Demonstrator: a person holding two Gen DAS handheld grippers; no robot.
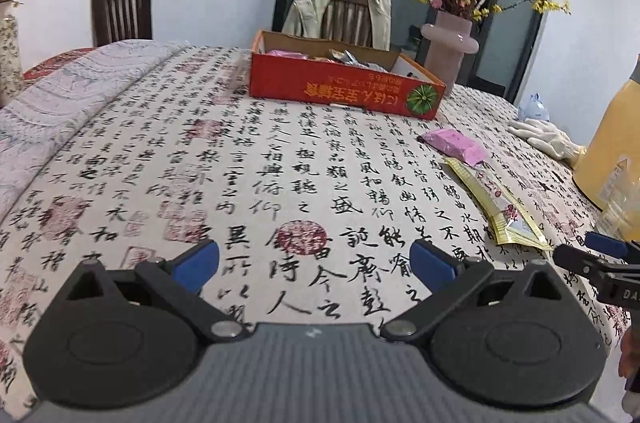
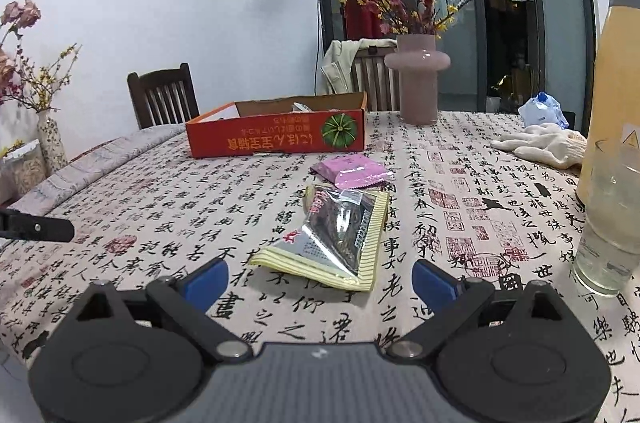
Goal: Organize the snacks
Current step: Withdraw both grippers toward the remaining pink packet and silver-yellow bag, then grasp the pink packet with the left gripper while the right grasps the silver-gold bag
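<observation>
Lighting is even, soft, indoor; shadows faint. Fisheye distortion bends both views' edges, corners vignette dark. Focus is acceptably sharp; glare minimal.

My fingertips (image 2: 208, 281) are blue on black arms. The tablecloth (image 2: 460, 223) is beige with black calligraphy and red seals. The box (image 2: 276, 139) is orange-red with a green pumpkin print. One snack packet (image 2: 352, 171) is pink, the other packet (image 2: 340, 235) yellow-striped with silver. The vase (image 2: 418, 79) is pale pink.
</observation>
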